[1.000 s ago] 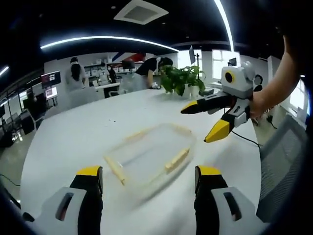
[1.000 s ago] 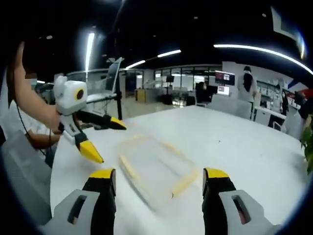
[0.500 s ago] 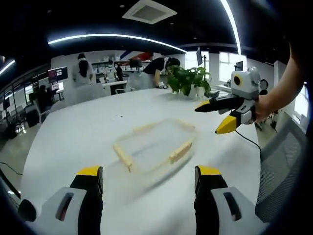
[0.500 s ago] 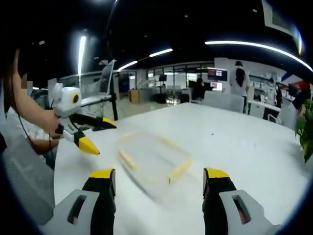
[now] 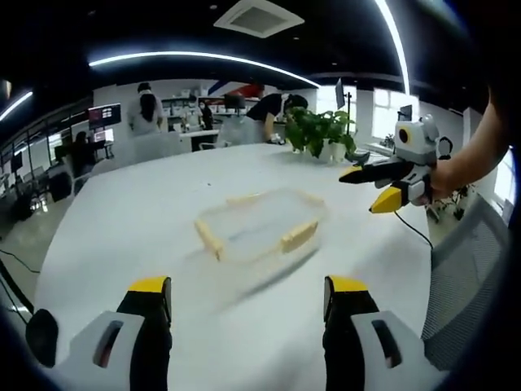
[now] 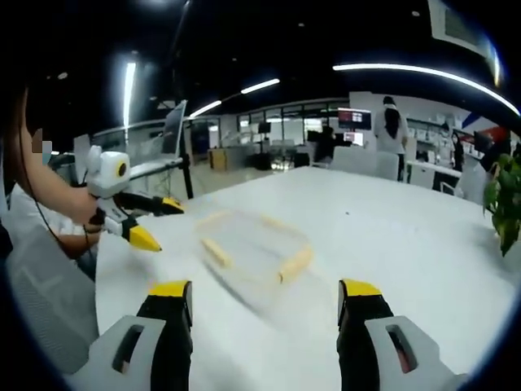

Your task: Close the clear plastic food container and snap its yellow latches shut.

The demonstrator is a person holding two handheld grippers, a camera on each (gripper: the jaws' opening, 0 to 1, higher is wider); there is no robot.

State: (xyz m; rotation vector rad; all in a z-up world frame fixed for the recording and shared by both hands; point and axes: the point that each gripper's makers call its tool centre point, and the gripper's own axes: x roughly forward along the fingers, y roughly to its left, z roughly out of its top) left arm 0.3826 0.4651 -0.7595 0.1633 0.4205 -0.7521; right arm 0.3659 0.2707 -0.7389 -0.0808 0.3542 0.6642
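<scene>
Clear food container (image 5: 259,226) sits mid table (image 5: 114,228), lid seemingly on; yellow latches (image 5: 299,235) look down, but blur stops me confirming they're snapped. Judging by this, task is near done or finished. Left tongs (image 5: 244,301) and right tongs (image 6: 264,303) both wide, holding nothing, well apart from container. Bare tabletop all around, edges far off; potted plant (image 5: 319,133) at far side.

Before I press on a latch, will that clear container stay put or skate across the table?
The clear container looks empty and thin-walled, so probably light; on the smooth white table it may well slide under a sideways push. Low and flat, it seems unlikely to tip. Both the left gripper and right gripper are open and clear of it, so nothing braces it.
</scene>
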